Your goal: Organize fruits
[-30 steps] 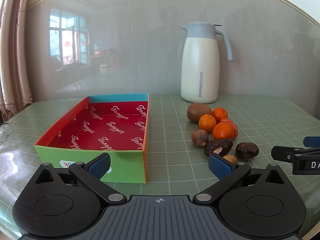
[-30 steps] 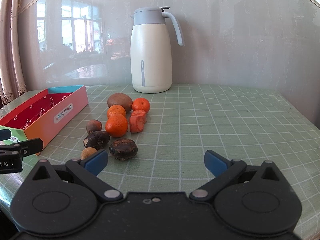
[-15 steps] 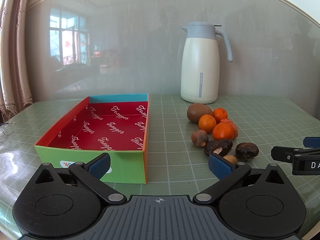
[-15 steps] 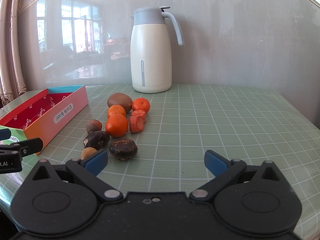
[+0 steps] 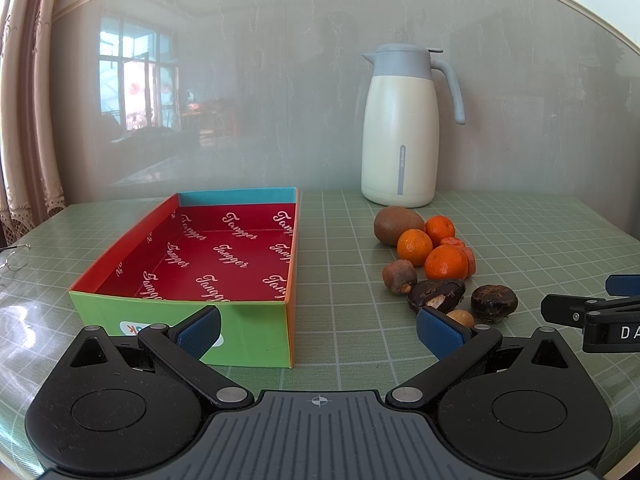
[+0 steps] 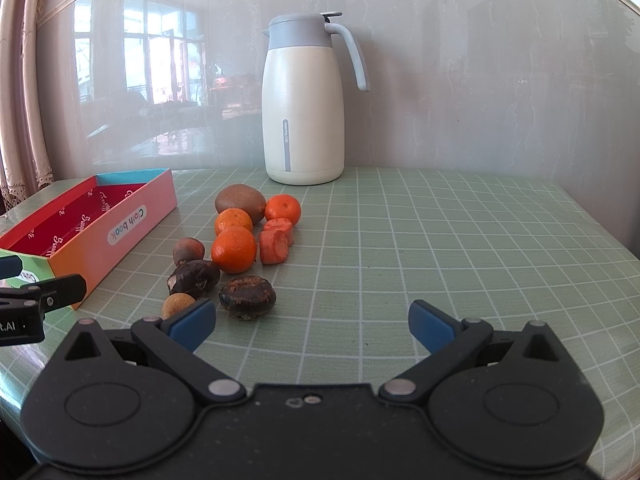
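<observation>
We are at the start: the box point(image 5: 224, 256) holds nothing, and both the left gripper point(image 5: 318, 330) and the right gripper point(image 6: 310, 326) hang spread wide and hold nothing. The fruits point(image 6: 234, 250) lie in a tight cluster on the mat point(image 6: 440, 240), just right of the box: oranges, a kiwi, dark wrinkled pieces. Next, we judge, the right gripper must close on the near dark fruit point(image 6: 247, 297) without nudging its neighbours.

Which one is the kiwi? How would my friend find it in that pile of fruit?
Start at the tall white jug at the back of the green table. Just in front of it lies the fruit pile, and the kiwi is the piece nearest the jug. It is the big, fuzzy brown egg shape, beside bright orange tangerines.
</observation>
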Demonstrator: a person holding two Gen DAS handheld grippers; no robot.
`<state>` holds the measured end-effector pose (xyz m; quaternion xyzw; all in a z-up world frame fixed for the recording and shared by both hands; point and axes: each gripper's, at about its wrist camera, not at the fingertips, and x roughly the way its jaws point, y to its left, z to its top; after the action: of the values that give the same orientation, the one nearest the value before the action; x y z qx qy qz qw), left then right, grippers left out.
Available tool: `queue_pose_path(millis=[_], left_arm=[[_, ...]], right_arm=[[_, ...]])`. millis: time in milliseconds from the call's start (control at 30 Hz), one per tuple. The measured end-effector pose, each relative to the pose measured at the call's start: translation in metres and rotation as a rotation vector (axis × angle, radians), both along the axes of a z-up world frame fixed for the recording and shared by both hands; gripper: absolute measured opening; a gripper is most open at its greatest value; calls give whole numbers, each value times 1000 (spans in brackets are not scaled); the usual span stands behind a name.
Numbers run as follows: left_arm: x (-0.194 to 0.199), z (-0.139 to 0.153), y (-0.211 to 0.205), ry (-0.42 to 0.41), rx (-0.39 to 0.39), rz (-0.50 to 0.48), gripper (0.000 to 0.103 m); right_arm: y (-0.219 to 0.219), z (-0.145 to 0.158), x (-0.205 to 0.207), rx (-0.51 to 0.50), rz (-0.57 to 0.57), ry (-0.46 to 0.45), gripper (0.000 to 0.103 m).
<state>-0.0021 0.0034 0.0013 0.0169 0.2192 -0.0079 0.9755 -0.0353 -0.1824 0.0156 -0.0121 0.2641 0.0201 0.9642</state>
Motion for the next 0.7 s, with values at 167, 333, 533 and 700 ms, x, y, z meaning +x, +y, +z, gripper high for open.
queue_pose_path(millis=[167,333,533,700], left_arm=[[0,0,0,0,0,0,103],[0,0,0,0,0,0,103],[0,0,0,0,0,0,103],[-1,0,0,-1,1,1,103]], right_arm=[[-1,0,1,1,-1,1,103],[-1,0,0,0,1,2,103],[-1,0,0,-1,0,2,103],[-1,0,0,-1,0,2,103]])
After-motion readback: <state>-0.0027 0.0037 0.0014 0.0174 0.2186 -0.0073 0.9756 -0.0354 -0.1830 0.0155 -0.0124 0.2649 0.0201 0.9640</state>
